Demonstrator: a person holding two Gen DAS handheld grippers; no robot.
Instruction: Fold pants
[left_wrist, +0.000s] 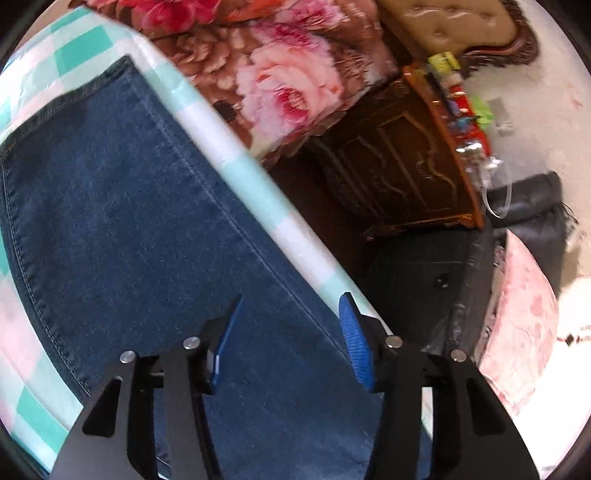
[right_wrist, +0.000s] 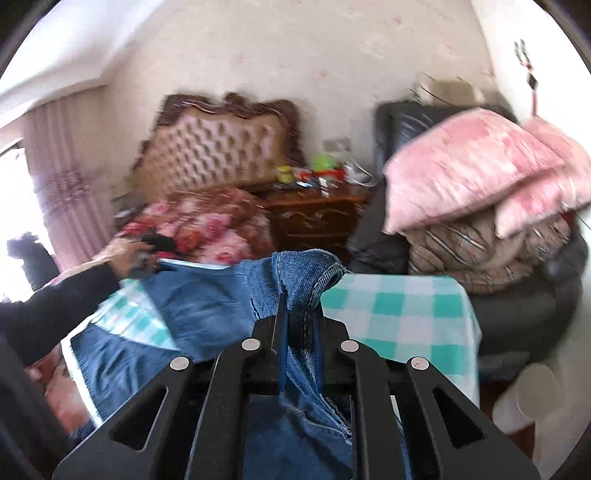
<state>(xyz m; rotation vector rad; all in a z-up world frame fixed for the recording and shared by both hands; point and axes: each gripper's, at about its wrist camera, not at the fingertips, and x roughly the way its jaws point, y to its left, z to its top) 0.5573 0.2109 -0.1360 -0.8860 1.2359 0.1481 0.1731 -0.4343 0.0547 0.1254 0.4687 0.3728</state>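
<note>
Two grippers over jeans (left_wrist: 140, 206) spread on checkered surface (left_wrist: 255, 184): left gripper (left_wrist: 291, 332) fingers parted, nothing between; right gripper (right_wrist: 298, 314) fingers clamped on lifted denim hem.

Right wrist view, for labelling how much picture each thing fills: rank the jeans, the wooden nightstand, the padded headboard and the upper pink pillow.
1. jeans, though nearness inflates them
2. padded headboard and upper pink pillow, too alike to rank
3. wooden nightstand
</note>
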